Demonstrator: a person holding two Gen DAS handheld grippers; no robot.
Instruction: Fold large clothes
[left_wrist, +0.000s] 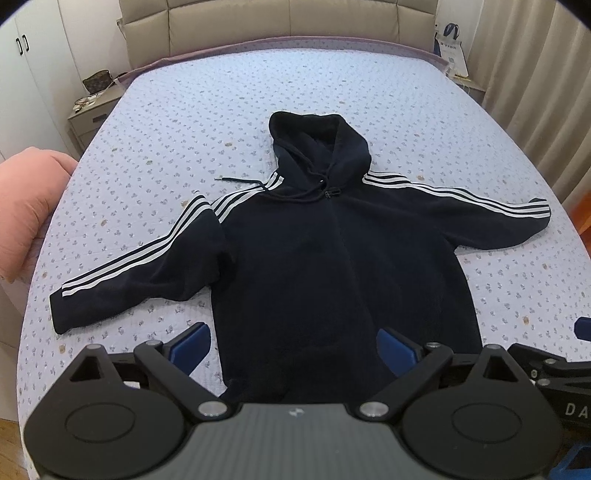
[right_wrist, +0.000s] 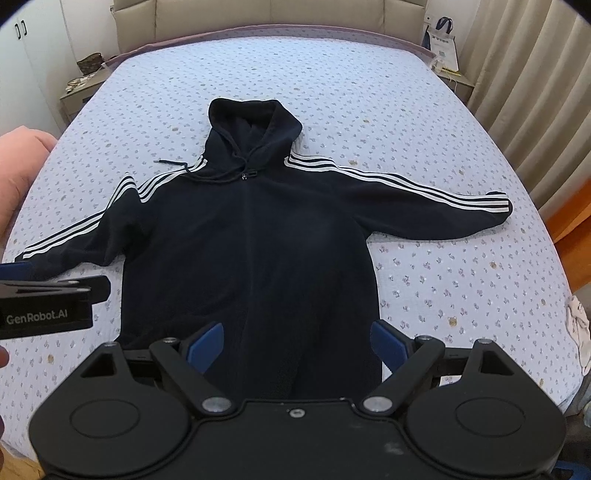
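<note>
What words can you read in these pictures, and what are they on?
"GenRobot.AI": on the left gripper, seen from the right wrist.
"DA", cut off by the edge: on the right gripper, seen from the left wrist.
Print on the paper bag: too small to read.
Hoodie: stripes only, no words.

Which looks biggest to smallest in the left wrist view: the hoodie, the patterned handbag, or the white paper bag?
1. hoodie, by far the largest.
2. white paper bag.
3. patterned handbag.
The two bags look close in size and both sit far from the camera, so their order is unsure.
</note>
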